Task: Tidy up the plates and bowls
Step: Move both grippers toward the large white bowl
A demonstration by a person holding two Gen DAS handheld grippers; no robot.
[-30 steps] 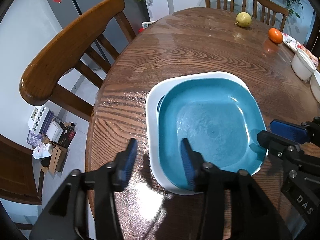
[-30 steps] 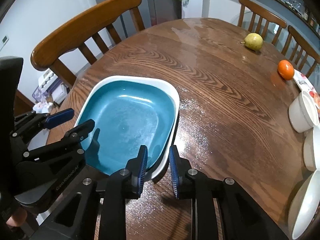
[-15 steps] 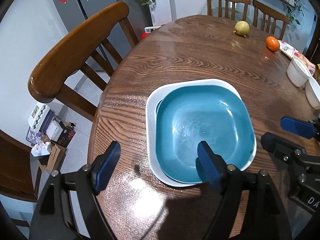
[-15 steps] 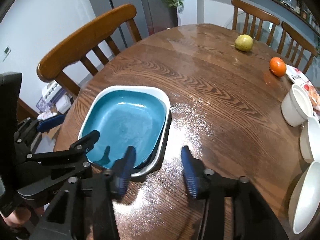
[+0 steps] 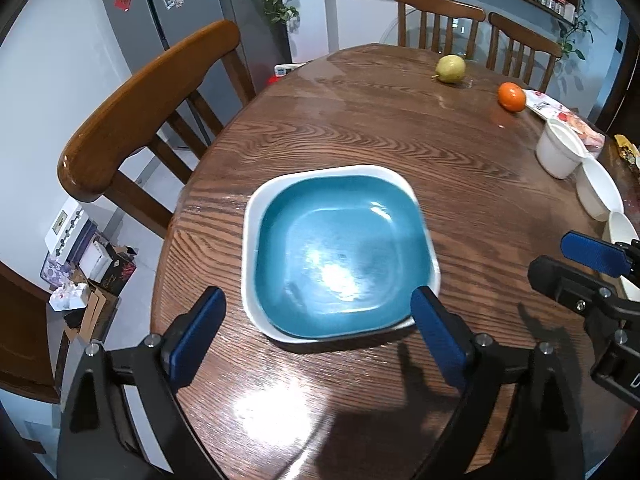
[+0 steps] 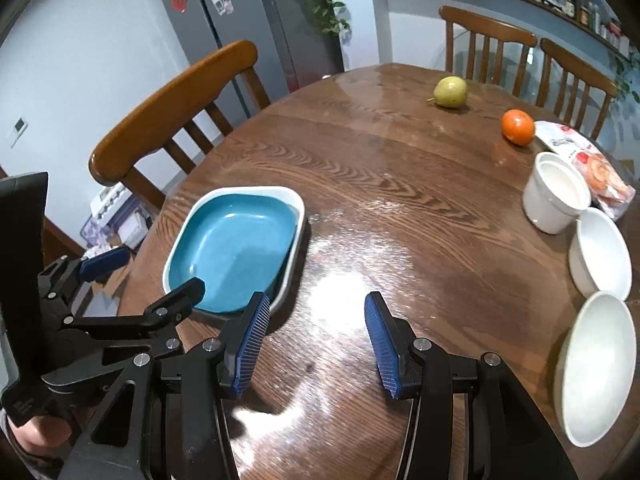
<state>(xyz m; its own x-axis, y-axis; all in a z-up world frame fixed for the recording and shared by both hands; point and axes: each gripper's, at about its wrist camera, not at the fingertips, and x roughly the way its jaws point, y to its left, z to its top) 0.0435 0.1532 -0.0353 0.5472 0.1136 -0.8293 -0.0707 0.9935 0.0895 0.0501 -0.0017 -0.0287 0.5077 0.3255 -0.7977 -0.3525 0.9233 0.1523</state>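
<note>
**Both jaws released above the stacked plates**

Here the blue plate (image 5: pixel 340 252) sits nested inside the white plate (image 5: pixel 250 216), and the pair rests on the wooden worktop (image 5: pixel 400 136) near its left edge, close to the near side. In the left wrist view the left gripper (image 5: pixel 316 320) hangs above the near rim of the stack with its jaws opening wide; the left pad stands over bare wood, the right pad over the plates' near right corner, and neither presses on anything. The near edge of the stack lies between them in that view, but nothing is grasped.

The right gripper (image 6: pixel 316 346) hovers over bare worktop just right of the plates, its jaws parted and empty, with only glossy wood between the blue ribbed pads. In the right wrist view the left gripper shows at the left, its dark finger overlapping the near rim of the blue plate.

Well apart from the stack, along the right side of the worktop, stand a white cup (image 6: pixel 554 196) and two white bowls: one bowl (image 6: pixel 600 252) just near of the cup, and a second bowl (image 6: pixel 596 364) nearer still at the edge. A printed packet (image 6: pixel 588 164) lies just beyond the cup. Farther off, an orange (image 6: pixel 518 127) and a pear (image 6: pixel 451 92) rest on the far part of the worktop. Wooden chairs (image 5: pixel 148 100) stand around the worktop, one at the left and two at the far side.
</note>
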